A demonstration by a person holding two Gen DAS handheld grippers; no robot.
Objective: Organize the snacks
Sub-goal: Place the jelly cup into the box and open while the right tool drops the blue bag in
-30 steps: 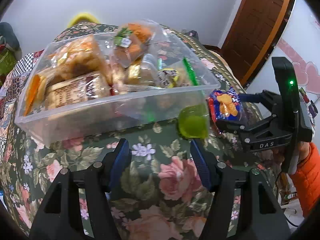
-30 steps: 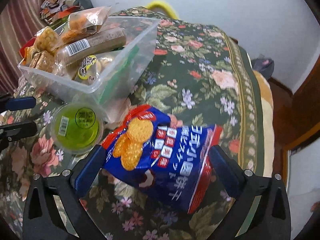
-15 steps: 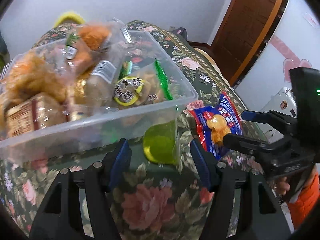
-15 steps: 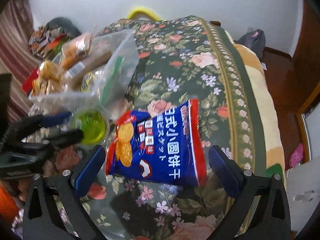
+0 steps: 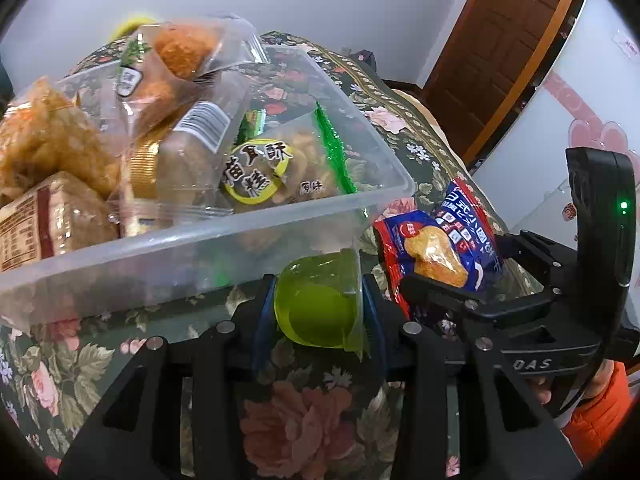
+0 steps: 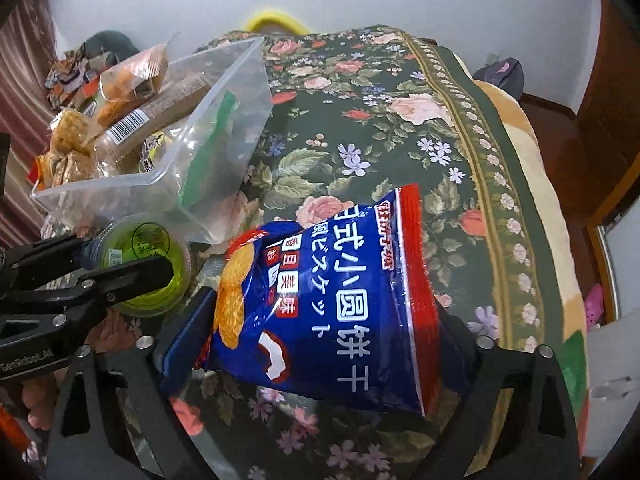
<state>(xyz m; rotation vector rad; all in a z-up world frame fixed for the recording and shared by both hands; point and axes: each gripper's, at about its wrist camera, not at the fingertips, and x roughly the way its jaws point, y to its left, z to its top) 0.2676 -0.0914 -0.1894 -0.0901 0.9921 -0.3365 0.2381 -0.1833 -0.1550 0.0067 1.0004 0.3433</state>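
Observation:
My left gripper [image 5: 318,312] is shut on a green jelly cup [image 5: 320,300], which sits just in front of the clear plastic bin's [image 5: 200,240] near corner. The cup also shows in the right wrist view [image 6: 140,248], pinched by the left gripper [image 6: 132,268]. My right gripper [image 6: 320,324] is shut on a blue and red biscuit bag [image 6: 332,300] and holds it off the floral tablecloth. The bag also shows in the left wrist view [image 5: 436,240], right of the cup. The bin [image 6: 224,92] is piled with several wrapped snacks [image 5: 256,172].
The floral tablecloth [image 6: 360,120] covers the table, whose right edge drops toward a wooden floor and a brown door [image 5: 500,40]. A yellow object [image 6: 276,22] and a cluttered pile [image 6: 76,72] lie beyond the far edge. A white wall stands behind.
My left gripper moved forward and closed on the green jelly cup. My right gripper closed on the biscuit bag and raised it, tilted, off the cloth.

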